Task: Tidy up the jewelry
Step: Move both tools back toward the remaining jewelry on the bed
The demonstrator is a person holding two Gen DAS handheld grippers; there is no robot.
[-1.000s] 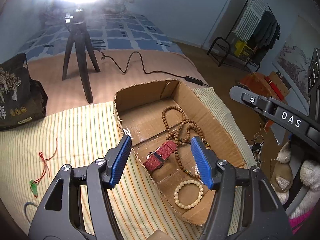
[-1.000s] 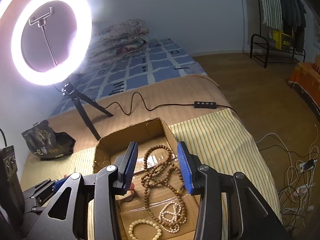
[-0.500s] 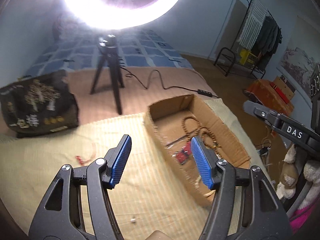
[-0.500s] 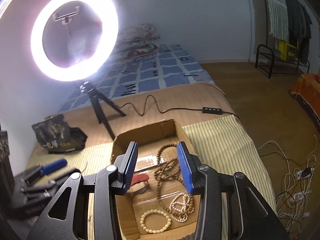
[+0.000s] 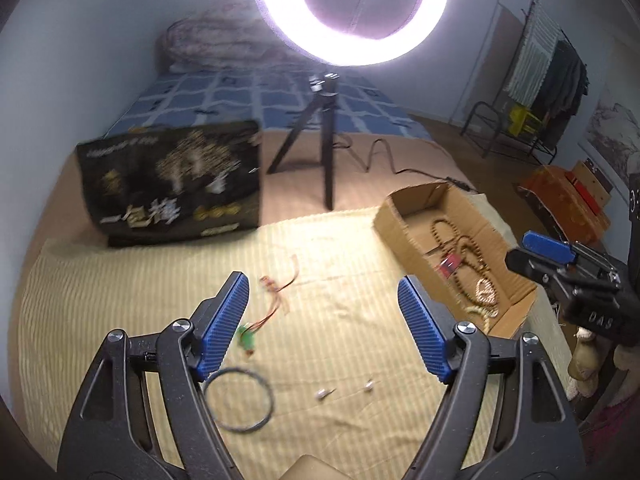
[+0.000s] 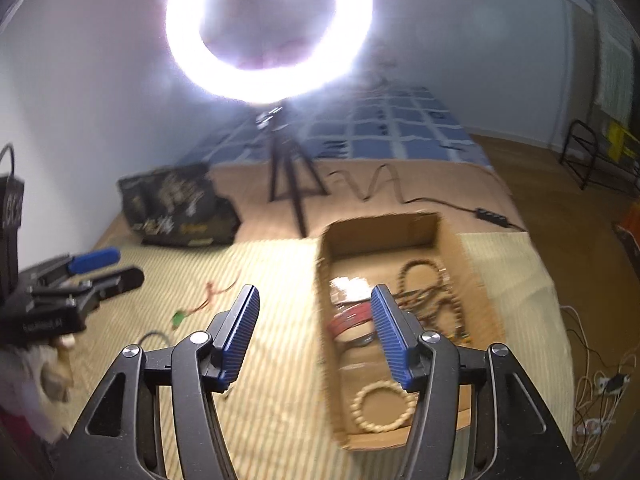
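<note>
The red-corded pendant (image 5: 256, 322) (green stone at its near end) lies loose on the striped bed cover (image 5: 120, 300), its cord running up and away toward the cardboard box (image 5: 472, 216) of beads. A thin dark ring (image 5: 239, 398) sits just below it. Both lie close beside the left hand-held gripper (image 5: 322, 322), whose jaws are opening with nothing between them. The right hand-held gripper (image 6: 316, 334), also opening and empty, hangs over the box's near wall, farther off, so the left looks better placed.

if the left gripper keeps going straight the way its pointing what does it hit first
Probably bare striped cloth. The left gripper is empty, jaws opening, aimed between the red cord with its green charm and the cardboard box; depth is uncertain.
</note>
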